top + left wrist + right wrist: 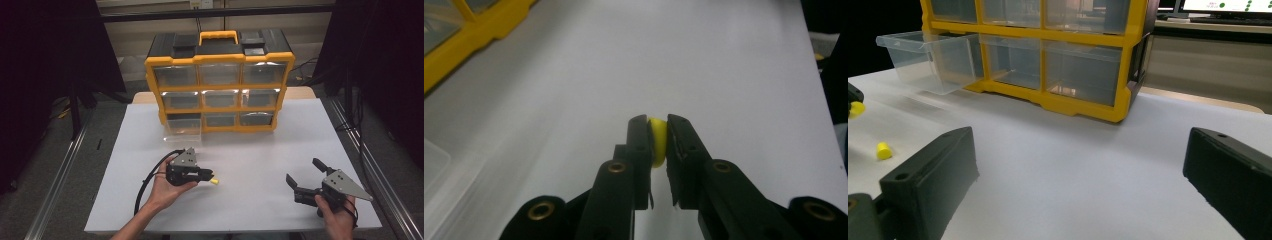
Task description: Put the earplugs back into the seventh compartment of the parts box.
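Black jaws of the left tongs [658,142] rise nearest the lens in the left gripper view, pinched almost shut on a small yellow peg [657,141] held flat between the pads, just above the white tabletop [704,60]. From the high view the same tongs lie level in the person's left hand [167,187], the peg poking out at their tip toward the middle of the tabletop. A second yellow peg [883,150] lies loose on the sheet, near the held one.

Farther back, a clear drawer [182,129] stands pulled out of the bottom-left slot of the yellow parts organizer [220,87]. The right tongs [306,176] hover well apart to the right, jaws spread wide with nothing between them.

The grip looks shallow: the peg sits near the pad tips, so a quick swing toward the drawer could let it twist and drop. Coming in low could also knock the drawer's front wall.
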Demonstrator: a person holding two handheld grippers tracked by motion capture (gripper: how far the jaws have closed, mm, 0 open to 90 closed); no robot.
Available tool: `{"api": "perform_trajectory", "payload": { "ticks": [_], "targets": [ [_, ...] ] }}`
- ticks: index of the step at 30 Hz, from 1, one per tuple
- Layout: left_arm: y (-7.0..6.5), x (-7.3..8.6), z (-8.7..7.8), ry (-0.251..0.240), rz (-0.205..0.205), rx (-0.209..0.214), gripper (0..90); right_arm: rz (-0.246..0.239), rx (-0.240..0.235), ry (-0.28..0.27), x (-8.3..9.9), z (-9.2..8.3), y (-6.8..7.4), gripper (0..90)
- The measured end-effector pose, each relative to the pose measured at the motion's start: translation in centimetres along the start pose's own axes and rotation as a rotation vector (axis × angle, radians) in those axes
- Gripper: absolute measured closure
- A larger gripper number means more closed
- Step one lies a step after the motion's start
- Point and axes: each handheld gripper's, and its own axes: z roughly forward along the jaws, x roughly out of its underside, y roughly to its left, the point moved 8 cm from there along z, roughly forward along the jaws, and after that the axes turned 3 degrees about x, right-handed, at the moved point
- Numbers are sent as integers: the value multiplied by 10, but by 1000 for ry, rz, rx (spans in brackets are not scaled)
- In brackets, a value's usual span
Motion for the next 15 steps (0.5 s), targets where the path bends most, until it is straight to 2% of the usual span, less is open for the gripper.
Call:
{"api": "perform_trajectory", "payload": {
  "ticks": [4, 6, 10, 15],
  "targets": [
    [1, -5, -6, -42, -4, -17, 812, -2, -3, -2, 0, 0, 0, 8],
    [2, -6, -8, -57, -3, -41, 812, -2, -2, -2, 0, 0, 0, 8],
    [4, -10, -15, -98, -24, -53, 812, -3, -3, -3, 0, 0, 0, 8],
    [8, -11, -21, -112, -32, -68, 811, -2, -1, -3, 0, 0, 0, 8]
  ]
}}
